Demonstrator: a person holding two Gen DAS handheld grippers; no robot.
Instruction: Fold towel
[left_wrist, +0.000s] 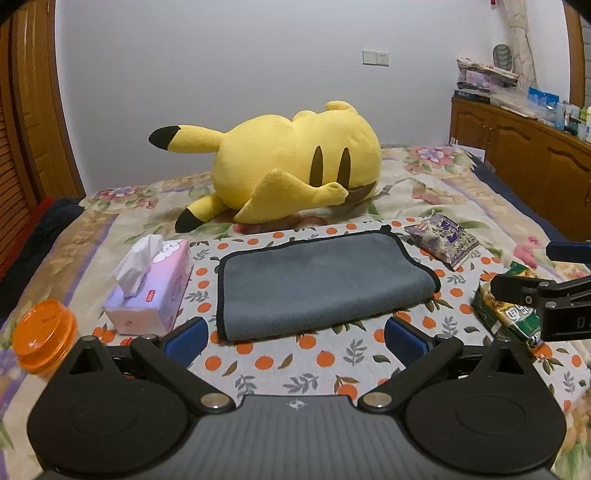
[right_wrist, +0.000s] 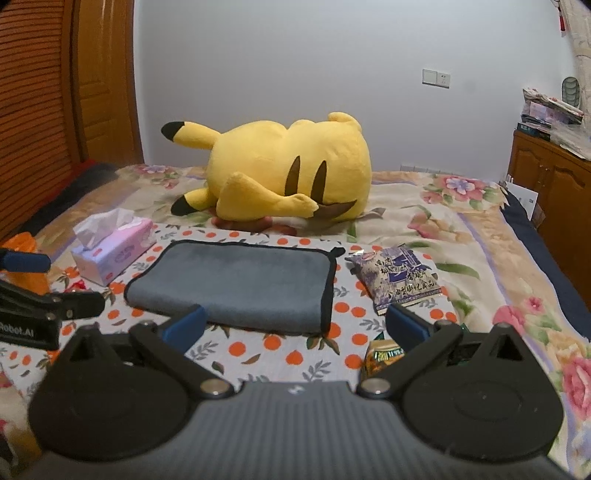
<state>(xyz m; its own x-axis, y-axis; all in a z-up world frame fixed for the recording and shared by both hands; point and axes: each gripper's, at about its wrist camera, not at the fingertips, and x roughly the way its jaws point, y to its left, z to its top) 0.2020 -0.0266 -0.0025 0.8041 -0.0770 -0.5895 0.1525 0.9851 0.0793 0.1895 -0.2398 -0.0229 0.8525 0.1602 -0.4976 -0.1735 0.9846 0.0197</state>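
1. Your left gripper (left_wrist: 295, 341) is spread wide, with nothing between its blue fingers (left_wrist: 188, 339). It hangs just in front of the near edge of the towel (left_wrist: 321, 280).
2. Your right gripper (right_wrist: 295, 328) is spread wide too and holds nothing. Its left blue finger sits right at the towel's near edge; you cannot tell if it touches.
3. Look at the tissue box (left_wrist: 151, 291). It is pink and purple, and a white tissue (left_wrist: 136, 266) sticks up out of its top. It stands just left of the towel.
4. See the orange tub (left_wrist: 44, 338) with its lid on, at the far left on the bed (left_wrist: 436, 184). You cannot see inside it.
5. Find the purple snack bag (right_wrist: 397, 278) just right of the towel. It is closed and lies flat.
6. Spot the green snack bag (left_wrist: 506, 314) near your right gripper. It is partly hidden.
7. Your towel is gray with a black border. It lies folded and flat in the middle of the cloth with oranges on it (left_wrist: 325, 363).
8. Its long side runs left to right. The rounded fold faces you, and a small black loop (right_wrist: 338, 252) sticks out at the far right corner.
9. Behind the towel, a big yellow plush toy (left_wrist: 288, 162) lies on its side on the flowery bed.
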